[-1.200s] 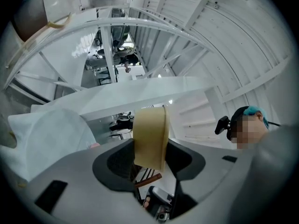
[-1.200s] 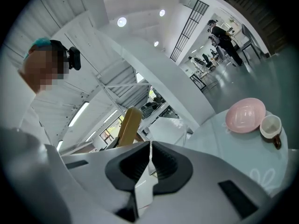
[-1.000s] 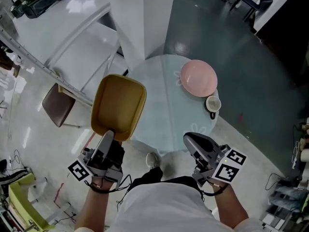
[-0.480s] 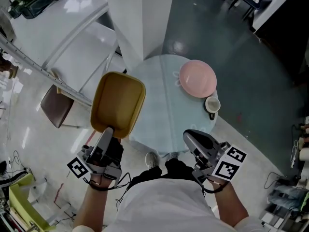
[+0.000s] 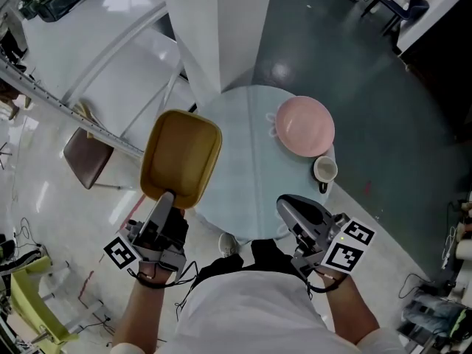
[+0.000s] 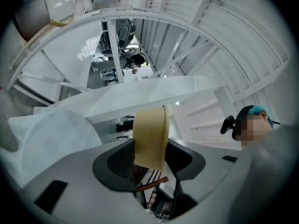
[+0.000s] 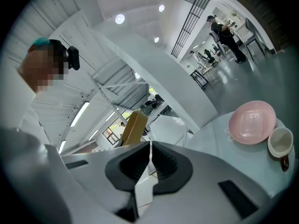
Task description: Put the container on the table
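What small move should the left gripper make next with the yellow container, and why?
Probably carry the yellow container a little to the right, over the bare part of the table. The left gripper grips its rim, and in the head view it hangs across the table's left edge, so lowering now might leave it overhanging.

Left gripper (image 5: 164, 200) clamped on container (image 5: 181, 153) rim; right gripper (image 5: 286, 206) closed, empty.

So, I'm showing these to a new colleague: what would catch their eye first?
The mustard-yellow container, clamped by its near rim in the left gripper, held up at the round table's left edge. Then the pink plate and a cup beside it on the table's far right; the right gripper is shut.
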`<state>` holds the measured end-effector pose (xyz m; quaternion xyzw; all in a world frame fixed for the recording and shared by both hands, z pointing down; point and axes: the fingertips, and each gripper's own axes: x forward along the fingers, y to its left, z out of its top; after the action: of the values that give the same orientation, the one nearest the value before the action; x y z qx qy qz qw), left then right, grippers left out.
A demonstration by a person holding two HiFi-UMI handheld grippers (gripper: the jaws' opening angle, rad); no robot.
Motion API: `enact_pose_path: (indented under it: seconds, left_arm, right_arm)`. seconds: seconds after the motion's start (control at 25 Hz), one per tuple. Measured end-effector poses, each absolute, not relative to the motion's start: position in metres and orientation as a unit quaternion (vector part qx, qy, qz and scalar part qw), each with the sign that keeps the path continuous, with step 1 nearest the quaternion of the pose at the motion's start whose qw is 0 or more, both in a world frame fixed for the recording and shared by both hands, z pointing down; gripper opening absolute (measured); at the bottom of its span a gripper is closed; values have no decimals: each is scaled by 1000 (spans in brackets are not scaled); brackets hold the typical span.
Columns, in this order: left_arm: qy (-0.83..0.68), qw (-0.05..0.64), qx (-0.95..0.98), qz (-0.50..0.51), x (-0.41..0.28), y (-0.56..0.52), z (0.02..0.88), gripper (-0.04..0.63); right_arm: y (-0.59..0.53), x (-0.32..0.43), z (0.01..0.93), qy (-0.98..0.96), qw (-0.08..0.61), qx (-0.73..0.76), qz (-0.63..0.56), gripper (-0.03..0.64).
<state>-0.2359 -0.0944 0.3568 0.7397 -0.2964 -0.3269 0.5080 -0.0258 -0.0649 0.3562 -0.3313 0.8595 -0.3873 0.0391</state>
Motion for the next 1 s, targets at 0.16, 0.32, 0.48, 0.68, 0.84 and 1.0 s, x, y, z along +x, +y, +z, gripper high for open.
enact_pose_path:
  seconds: [0.16, 0.32, 0.48, 0.68, 0.84, 1.0]
  left_arm:
    - [-316, 518, 728, -319, -215, -106, 371, 210]
    - [-336, 523, 721, -306, -189, -121, 386, 210]
    - [-360, 527, 713, -289, -164, -135, 403, 210]
    - [-389, 528, 707, -265, -138, -154, 421, 209]
    - [-404, 529, 703, -252, -122, -168, 436, 210]
    - [-412, 537, 698, -236, -113, -182, 456, 210]
  right_arm:
    - [-79, -4, 361, 859, 38, -322, -395, 29]
    - [-96, 23, 367, 860, 35, -310, -404, 29]
    - [-110, 48, 375, 859, 31, -297, -417, 28]
    - [-125, 75, 389, 857, 28, -275, -434, 29]
    - [-136, 93, 403, 856, 22, -262, -444, 28]
    - [-147, 104, 414, 853, 19, -260, -453, 29]
